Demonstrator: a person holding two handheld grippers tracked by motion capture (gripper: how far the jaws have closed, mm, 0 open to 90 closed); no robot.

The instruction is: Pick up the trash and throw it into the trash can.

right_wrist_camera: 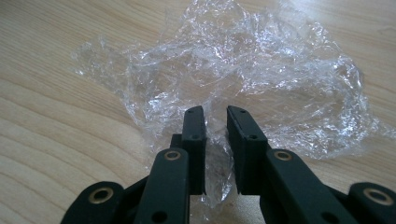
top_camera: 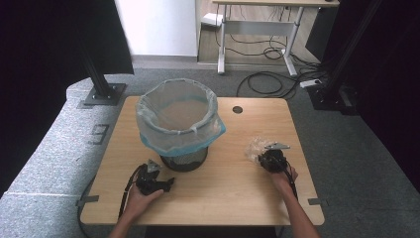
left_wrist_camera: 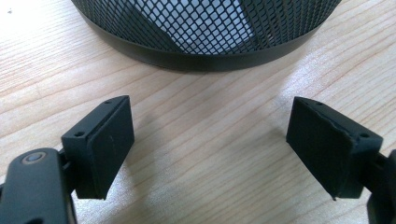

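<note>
A crumpled sheet of clear plastic wrap (right_wrist_camera: 261,79) lies on the wooden table (top_camera: 223,188) at the right, also seen as the plastic wrap (top_camera: 256,147) in the high view. My right gripper (right_wrist_camera: 215,111) is shut on its near edge, with film pinched between the pads. The right gripper (top_camera: 271,159) sits just behind the wrap from the person's side. My left gripper (left_wrist_camera: 210,135) stands open over bare wood, a short way in front of the black mesh bin (left_wrist_camera: 210,32). The left gripper (top_camera: 154,181) lies near the bin's base.
The mesh bin (top_camera: 184,159) carries a translucent liner with a blue rim (top_camera: 178,116) and stands at the table's middle left. A round dark cable hole (top_camera: 237,109) sits at the far side. Grey carpet, cables and a desk frame lie beyond.
</note>
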